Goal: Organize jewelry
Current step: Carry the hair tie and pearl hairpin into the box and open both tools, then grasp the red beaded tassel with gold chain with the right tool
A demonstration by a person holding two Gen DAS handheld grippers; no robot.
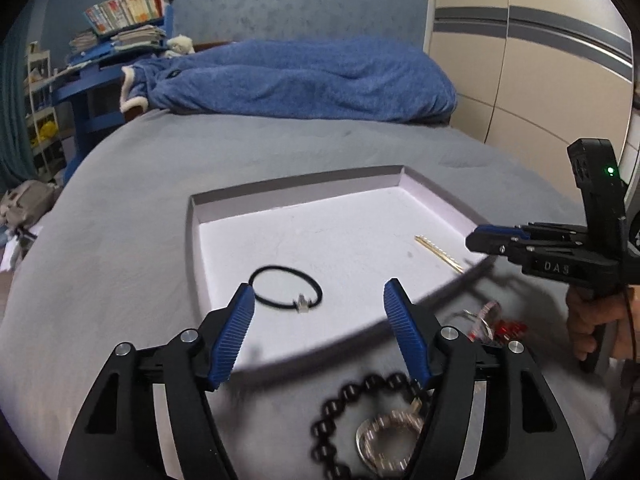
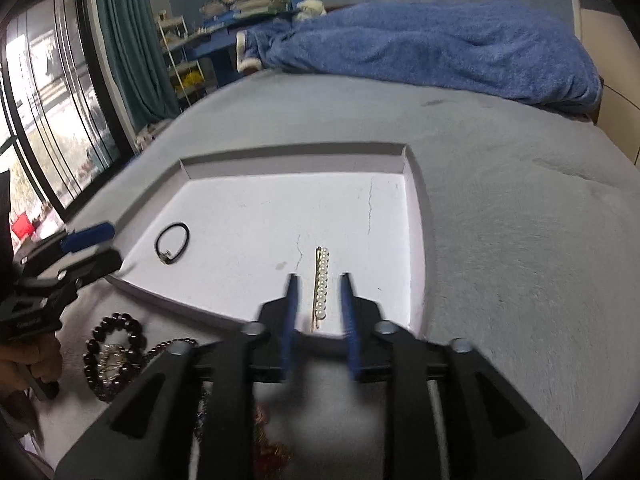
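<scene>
So, bed (image 1: 120,208) carries tray (image 1: 224,200), jewelry pile just in front. Left hand-held gripper (image 1: 318,332) jaws wide apart, empty, over hair tie (image 1: 286,288) lying flat in tray. Right hand-held gripper (image 2: 320,320) part open, nothing pinched, straddling pearl clip (image 2: 321,284). Clip's long axis runs front-to-back, parallel to fingers. Guess: back out straight, don't nudge clip, then grab bead bracelet (image 2: 114,354) next.
</scene>
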